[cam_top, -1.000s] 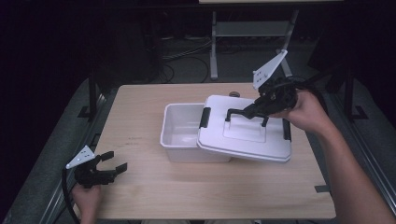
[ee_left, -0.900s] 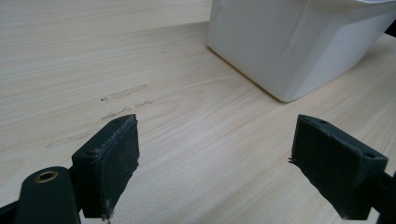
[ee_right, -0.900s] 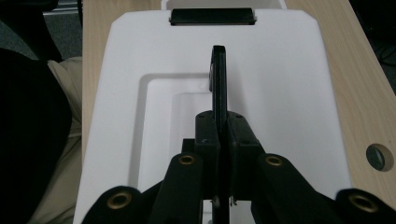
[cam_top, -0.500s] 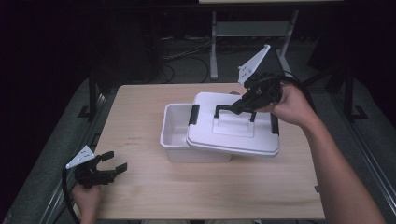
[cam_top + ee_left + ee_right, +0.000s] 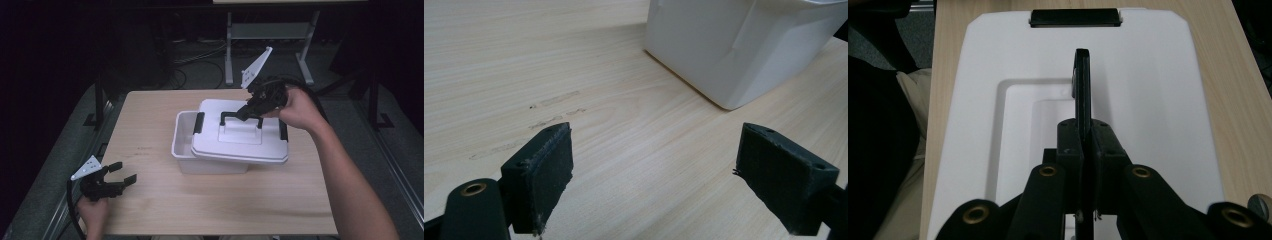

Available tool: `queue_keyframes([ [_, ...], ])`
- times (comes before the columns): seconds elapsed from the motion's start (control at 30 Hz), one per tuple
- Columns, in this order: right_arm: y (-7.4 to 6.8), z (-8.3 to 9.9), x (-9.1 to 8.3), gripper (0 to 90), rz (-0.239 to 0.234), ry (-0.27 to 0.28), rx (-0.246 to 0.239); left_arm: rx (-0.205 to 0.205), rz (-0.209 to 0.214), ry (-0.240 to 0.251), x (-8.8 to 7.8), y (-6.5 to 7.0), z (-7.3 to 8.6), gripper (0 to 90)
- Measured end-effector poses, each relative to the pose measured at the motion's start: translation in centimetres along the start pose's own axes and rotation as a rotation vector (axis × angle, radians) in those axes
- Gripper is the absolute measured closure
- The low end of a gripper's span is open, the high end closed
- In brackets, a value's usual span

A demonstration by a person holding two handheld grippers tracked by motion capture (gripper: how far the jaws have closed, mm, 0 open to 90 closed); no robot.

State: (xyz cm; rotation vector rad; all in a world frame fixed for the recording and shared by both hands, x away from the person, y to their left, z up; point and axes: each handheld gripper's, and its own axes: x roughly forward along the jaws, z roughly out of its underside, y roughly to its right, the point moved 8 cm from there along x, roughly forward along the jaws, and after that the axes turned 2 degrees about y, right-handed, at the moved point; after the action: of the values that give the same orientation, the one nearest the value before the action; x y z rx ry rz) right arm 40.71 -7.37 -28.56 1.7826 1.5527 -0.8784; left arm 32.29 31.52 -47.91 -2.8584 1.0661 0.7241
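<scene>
1 lid (image 5: 240,137) – carried left by right tongs (image 5: 250,111) – now overlaps bin (image 5: 181,142).

High view overlooks table (image 5: 150,115), tongs cameras sit close, all share white box (image 5: 182,145)

White lid (image 5: 240,142) with black handle (image 5: 242,115) and black latches (image 5: 199,122); white box (image 5: 182,145); pale wood-grain table (image 5: 150,115); black gripper pads (image 5: 546,170)

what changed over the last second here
The right gripper, shut on the lid's black handle, has carried the white lid leftward over the box, so it now covers more of the opening. The box, and the left gripper, open near the table's front left corner, stayed put.
</scene>
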Motion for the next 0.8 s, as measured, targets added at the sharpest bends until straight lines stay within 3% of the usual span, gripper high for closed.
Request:
queue_keyframes([
  [0.8,1.6,-3.6,3.8,84.3,-0.050,-0.014,-0.045,-0.007,0.001,0.013,-0.2,-0.2,-0.1,14.5],
])
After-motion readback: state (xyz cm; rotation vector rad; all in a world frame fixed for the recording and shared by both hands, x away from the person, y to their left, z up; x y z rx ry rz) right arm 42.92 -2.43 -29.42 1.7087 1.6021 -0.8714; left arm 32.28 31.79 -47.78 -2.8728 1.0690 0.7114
